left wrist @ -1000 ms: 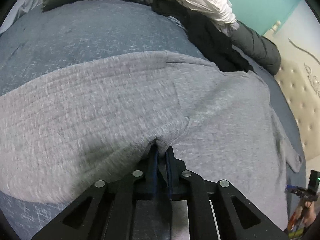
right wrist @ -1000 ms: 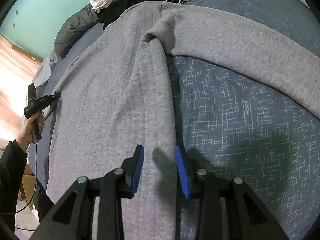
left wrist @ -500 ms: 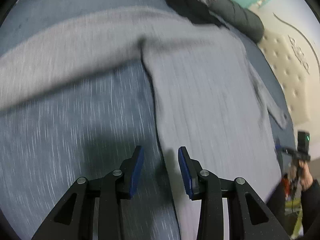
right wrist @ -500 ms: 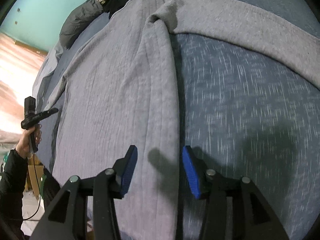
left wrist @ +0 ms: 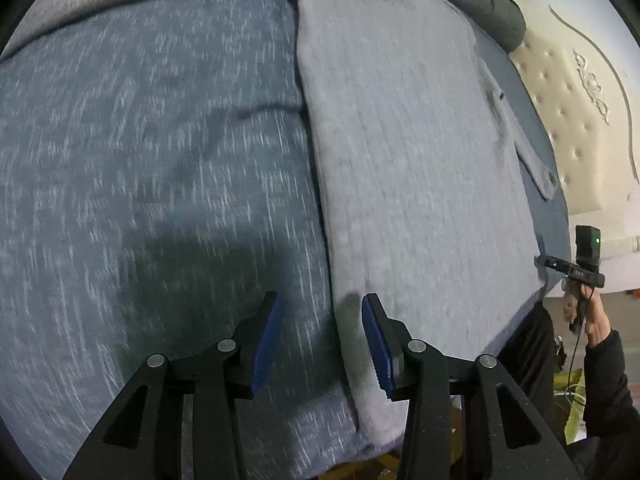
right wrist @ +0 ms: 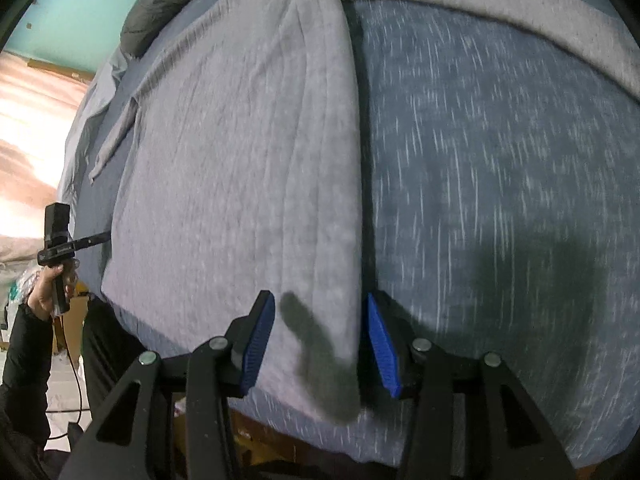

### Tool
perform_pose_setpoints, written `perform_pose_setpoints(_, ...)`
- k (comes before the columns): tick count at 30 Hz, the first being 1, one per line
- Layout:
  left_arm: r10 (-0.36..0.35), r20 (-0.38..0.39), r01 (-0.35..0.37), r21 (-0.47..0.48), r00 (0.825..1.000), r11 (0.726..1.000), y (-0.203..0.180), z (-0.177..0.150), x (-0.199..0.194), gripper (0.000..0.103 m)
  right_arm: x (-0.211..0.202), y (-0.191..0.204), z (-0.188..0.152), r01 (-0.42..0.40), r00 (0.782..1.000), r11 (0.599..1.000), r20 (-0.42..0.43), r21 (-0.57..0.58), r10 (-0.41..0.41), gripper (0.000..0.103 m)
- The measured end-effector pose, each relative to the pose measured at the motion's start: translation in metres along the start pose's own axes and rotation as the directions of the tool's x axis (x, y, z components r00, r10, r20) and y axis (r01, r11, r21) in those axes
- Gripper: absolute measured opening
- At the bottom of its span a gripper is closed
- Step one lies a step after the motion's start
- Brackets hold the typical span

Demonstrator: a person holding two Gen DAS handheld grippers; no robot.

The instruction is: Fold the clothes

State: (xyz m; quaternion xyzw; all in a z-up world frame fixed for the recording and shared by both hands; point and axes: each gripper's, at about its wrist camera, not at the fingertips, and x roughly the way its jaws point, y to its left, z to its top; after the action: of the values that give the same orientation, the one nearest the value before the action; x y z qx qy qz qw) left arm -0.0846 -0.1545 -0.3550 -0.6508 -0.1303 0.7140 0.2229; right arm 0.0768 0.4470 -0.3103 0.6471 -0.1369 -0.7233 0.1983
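Observation:
A grey knit sweater [left wrist: 420, 168] lies flat on the blue bedspread [left wrist: 140, 200], hem towards me. One sleeve [left wrist: 120, 4] stretches out to the left, the other sleeve [right wrist: 520, 4] to the right. My left gripper [left wrist: 320, 304] hovers over the body's left edge near the hem. Its jaws are opening, with that edge below the gap and the blue pads clear of the cloth. My right gripper [right wrist: 318, 300] stands open above the sweater's [right wrist: 240, 160] right edge, holding nothing. A hand [left wrist: 592, 320] in a black sleeve shows at the far hem corner.
A dark jacket [left wrist: 480, 4] and piled clothes lie at the bed's far end. A cream tufted headboard [left wrist: 576, 100] stands at the right of the left wrist view. The near bed edge [right wrist: 280, 436] drops off just below the grippers. A teal wall [right wrist: 100, 4] lies behind.
The left gripper let go of the pinched sweater cloth, opened, and drew back along the left edge towards the hem. The right gripper widened slightly and also drew back towards the hem.

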Motion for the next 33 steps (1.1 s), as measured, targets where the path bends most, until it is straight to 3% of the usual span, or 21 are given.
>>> perform_pose_setpoints(3,-0.008,-0.020,0.009,0.006,1.000,1.000,-0.006,-0.011,0.007,0.045,0.000,0.000,-0.007,-0.017,1.000,1.000,0.002,0.002,0.017,0.045)
perform_pose_setpoints(7,-0.038,-0.029,0.038,0.009,0.999,0.999,-0.012,-0.020,0.013,0.045,-0.001,0.003,-0.014,-0.017,1.000,1.000,0.012,-0.008,0.017,0.017)
perform_pose_setpoints(10,-0.039,-0.042,0.039,0.017,0.998,0.999,-0.016,-0.027,0.019,0.043,-0.006,0.003,-0.017,-0.020,0.999,1.000,0.035,-0.008,0.020,0.007)
perform_pose_setpoints(13,-0.049,-0.059,0.051,0.034,0.997,0.998,-0.023,-0.033,0.023,0.016,-0.014,0.005,-0.017,-0.028,0.998,0.999,0.060,-0.018,0.029,0.005)
perform_pose_setpoints(16,-0.027,-0.056,0.031,0.070,0.998,0.997,-0.032,-0.037,0.021,0.003,-0.027,0.007,-0.018,-0.021,0.996,0.999,0.088,-0.029,0.023,0.004)
perform_pose_setpoints(24,-0.010,-0.026,0.014,0.135,1.000,0.991,-0.046,-0.051,-0.016,0.003,-0.042,0.018,-0.028,0.012,0.996,0.997,0.090,-0.077,-0.005,0.003)
perform_pose_setpoints(33,0.036,-0.068,-0.027,0.123,0.997,0.992,-0.022,-0.066,0.010,0.003,-0.013,0.020,-0.043,0.055,0.998,0.993,0.013,-0.106,-0.054,0.002)
